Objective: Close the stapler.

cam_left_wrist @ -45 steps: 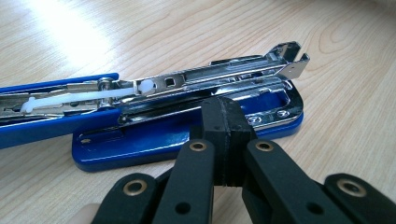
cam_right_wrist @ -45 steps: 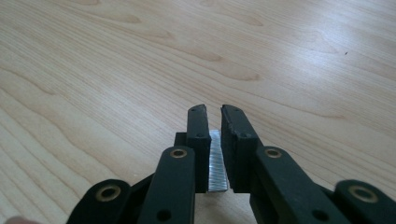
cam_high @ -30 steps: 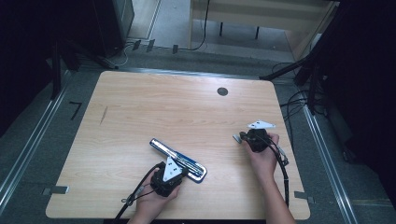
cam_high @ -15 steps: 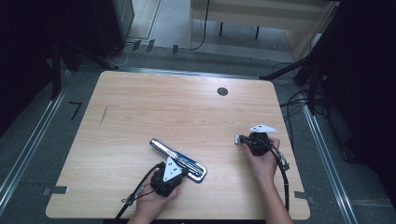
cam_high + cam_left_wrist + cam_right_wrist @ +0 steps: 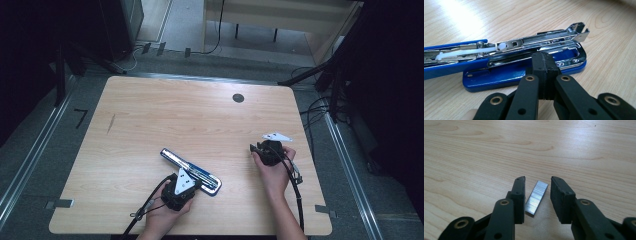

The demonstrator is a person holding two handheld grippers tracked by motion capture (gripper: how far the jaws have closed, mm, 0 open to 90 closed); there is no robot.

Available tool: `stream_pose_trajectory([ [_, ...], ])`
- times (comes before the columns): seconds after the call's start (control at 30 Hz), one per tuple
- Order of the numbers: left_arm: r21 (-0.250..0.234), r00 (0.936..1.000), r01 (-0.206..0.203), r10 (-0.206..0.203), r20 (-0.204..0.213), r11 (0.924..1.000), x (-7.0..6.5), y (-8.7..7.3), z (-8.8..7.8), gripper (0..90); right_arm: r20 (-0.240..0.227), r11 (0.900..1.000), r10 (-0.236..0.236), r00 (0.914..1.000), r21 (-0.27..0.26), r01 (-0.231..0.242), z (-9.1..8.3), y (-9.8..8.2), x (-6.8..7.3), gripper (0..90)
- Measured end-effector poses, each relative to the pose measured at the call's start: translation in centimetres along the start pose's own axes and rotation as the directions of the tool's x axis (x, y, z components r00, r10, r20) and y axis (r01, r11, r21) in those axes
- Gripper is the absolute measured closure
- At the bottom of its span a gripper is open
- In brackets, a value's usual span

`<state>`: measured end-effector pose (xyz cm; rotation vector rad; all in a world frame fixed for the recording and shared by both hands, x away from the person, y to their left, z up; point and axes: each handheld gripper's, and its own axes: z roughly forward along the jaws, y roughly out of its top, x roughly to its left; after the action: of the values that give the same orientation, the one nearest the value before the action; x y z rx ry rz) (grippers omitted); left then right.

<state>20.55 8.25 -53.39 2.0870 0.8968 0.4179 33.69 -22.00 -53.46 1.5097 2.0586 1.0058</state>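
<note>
A blue stapler [image 5: 191, 171] lies on the pale wood counter [image 5: 150, 115], opened flat: its blue base sits on the wood and its chrome staple channel [image 5: 541, 41] is swung up and bare, with a white plastic pusher showing toward the hinge end. In the high view its long axis runs on a diagonal, from the upper left down to the lower right, and the lower right end lies next to the left hand-held gripper [image 5: 192, 184]. In the left gripper view that gripper's black jaws stand pressed together with nothing between them, their tips at the stapler's near edge; whether they touch it I cannot tell.

A short silvery strip of staples [image 5: 537, 197] lies flat on the counter well to the right of the stapler, between the jaws of the right hand-held gripper [image 5: 537, 195]. The strip's long axis runs along the jaws, its far end pointing away from the hand. The jaws stand apart on either side of it, with a gap at the right pad and the left pad just beside it.

Against the earlier frames the stapler and the left hand lie as before. The right gripper's jaws have just been opening, and the strip now rests free between them.
</note>
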Motion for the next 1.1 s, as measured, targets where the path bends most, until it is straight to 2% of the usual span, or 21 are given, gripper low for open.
stream_pose_trajectory([
  [0.03,0.0,1.0,0.0,0.0,0.0,1.0,0.0,0.0,0.0,90.0,0.021,1.0,-0.002,0.9998,0.007,0.002,0.13,0.01,0.23,64.3],
  [0.17,0.0,1.0,0.0,0.0,0.0,1.0,0.0,0.0,0.0,90.0,0.039,1.0,-0.009,0.9992,0.019,0.008,0.37,-0.06,0.49,64.7],
  [0.2,0.0,1.0,0.0,0.0,0.0,1.0,0.0,0.0,0.0,90.0,0.052,0.999,-0.018,0.9985,0.031,0.016,0.48,-0.16,0.61,67.9],
  [0.37,0.0,1.0,0.0,0.0,0.0,1.0,0.0,0.0,0.0,90.0,0.053,0.999,-0.026,0.9983,0.036,0.025,0.48,-0.22,0.72,75.3],
  [0.5,0.0,1.0,-0.001,0.001,0.0,1.0,-0.01,0.0,0.0,90.0,0.044,0.999,-0.029,0.9986,0.041,0.027,0.4,-0.23,0.7,79.3],
  [0.87,0.0,1.0,0.0,0.0,0.0,1.0,0.0,0.0,0.0,90.0,0.033,0.997,-0.062,0.9975,0.038,0.061,0.14,-0.33,0.84,79.7],
  [1.1,0.0,1.0,0.0,0.0,0.0,1.0,0.0,0.0,0.0,90.0,0.005,0.996,-0.086,0.9963,0.029,0.086,-0.29,-0.56,1.22,79.8],
])
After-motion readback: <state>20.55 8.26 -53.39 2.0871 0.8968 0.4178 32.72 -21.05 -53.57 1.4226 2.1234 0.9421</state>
